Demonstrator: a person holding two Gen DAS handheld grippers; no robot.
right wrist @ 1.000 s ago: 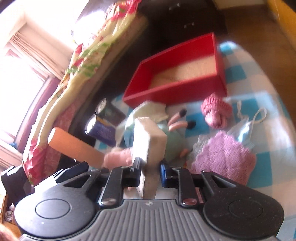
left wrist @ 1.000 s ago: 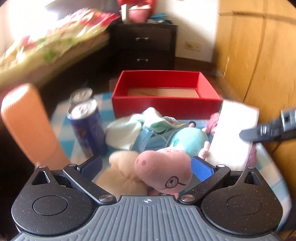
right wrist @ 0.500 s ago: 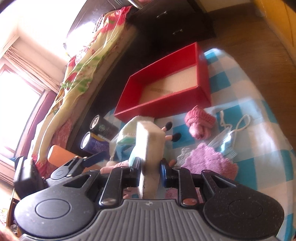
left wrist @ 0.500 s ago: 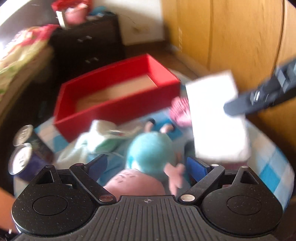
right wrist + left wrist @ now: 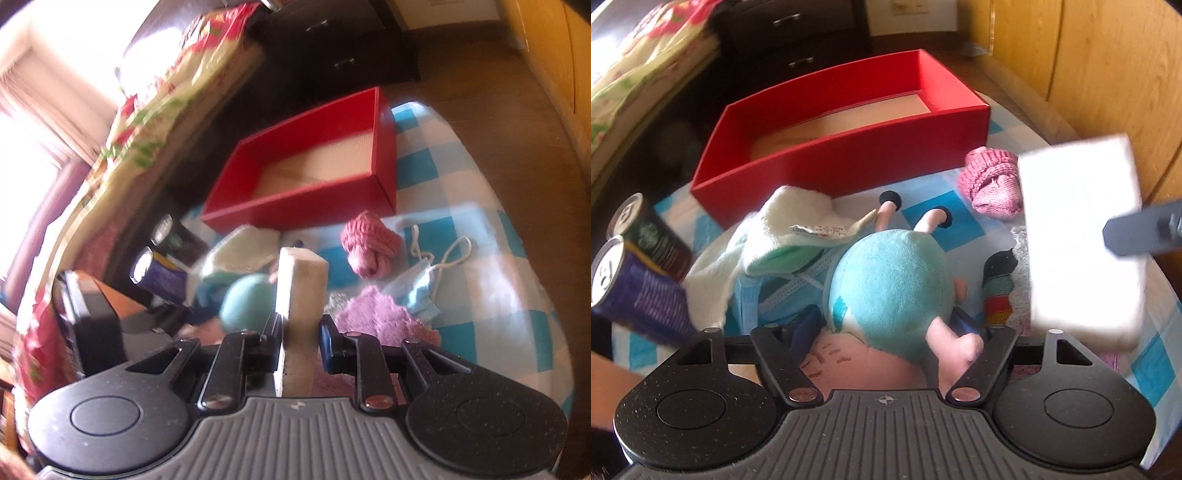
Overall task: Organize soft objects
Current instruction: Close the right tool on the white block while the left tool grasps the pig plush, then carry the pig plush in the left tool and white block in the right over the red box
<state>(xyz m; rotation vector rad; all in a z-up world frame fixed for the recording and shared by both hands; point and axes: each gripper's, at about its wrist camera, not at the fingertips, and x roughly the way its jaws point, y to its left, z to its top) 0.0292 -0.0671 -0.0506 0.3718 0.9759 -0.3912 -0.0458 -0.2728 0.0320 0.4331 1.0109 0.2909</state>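
The left tool (image 5: 886, 325) is now closing around the plush toy (image 5: 890, 284), its fingers pressing in on both sides of the teal body where a second ago they were standing wide above the toy's pink head; the grasp appears to be taken, though firmness cannot be confirmed. The right tool (image 5: 301, 332) is still gripping the white sponge (image 5: 301, 299) upright between narrow jaws, and is carrying it higher over the table (image 5: 491, 295) than before. Beyond the toy, a pale cloth (image 5: 798, 229), a blue face mask (image 5: 421, 291), a purple knitted piece (image 5: 376, 310) and a pink knitted ball (image 5: 991, 188) are lying loose on the checked surface. Two drink cans (image 5: 635, 269) are standing at the left edge. Farthest back, the red box (image 5: 849, 147) is sitting open and holding nothing visible. Judgement: both tools are now loaded, so delivery into the box is the next step.
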